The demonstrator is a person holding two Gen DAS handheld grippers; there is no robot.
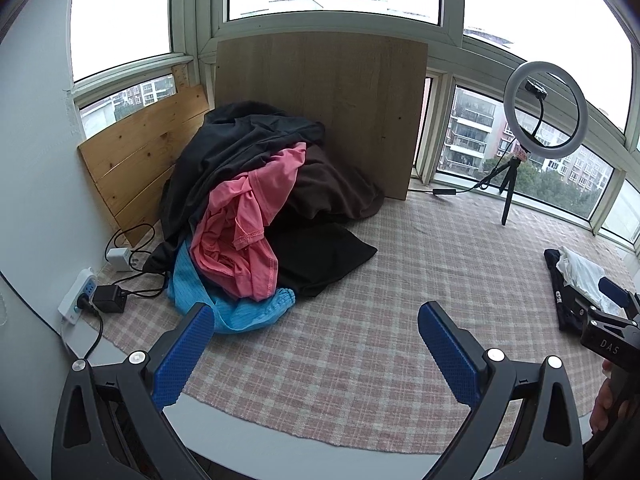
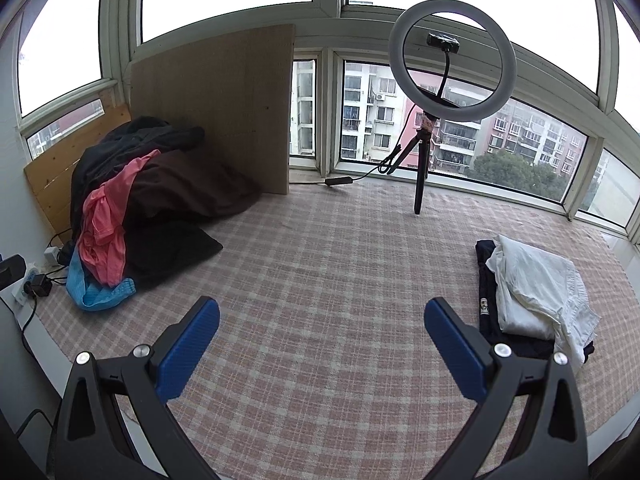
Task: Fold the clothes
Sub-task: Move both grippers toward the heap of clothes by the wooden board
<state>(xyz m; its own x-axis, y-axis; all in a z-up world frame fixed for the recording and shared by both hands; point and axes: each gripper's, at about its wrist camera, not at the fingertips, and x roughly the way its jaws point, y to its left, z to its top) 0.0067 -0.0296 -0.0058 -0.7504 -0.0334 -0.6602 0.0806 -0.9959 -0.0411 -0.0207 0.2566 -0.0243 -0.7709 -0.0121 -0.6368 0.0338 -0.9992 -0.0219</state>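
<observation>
Both tongs are spread wide and hold nothing: the left gripper (image 1: 316,320) and the right gripper (image 2: 322,316) hover over bare checked cloth (image 2: 320,280), touching no garment.

Far left, in the corner against the wooden boards, lies the heap of unfolded clothes (image 1: 256,200): a black garment on top, a pink shirt (image 1: 244,224) spilling down the front, a blue knit piece (image 1: 236,308) at the near foot. Near right sits the finished stack, a white garment (image 2: 536,288) on a dark one (image 2: 490,304).

The step in hand looks like fetching the next piece. The pink shirt seems the best pick, since it lies loose on the surface; I would pinch it at one hem, lift it clear so nothing beneath drags, then spread it flat on the open cloth.

Only the left view shows the power strip (image 1: 78,294) and cables clearly, just beside the blue piece, worth avoiding. Only the right view shows the stack whole; the ring light (image 2: 452,60) also stands nearer there.
</observation>
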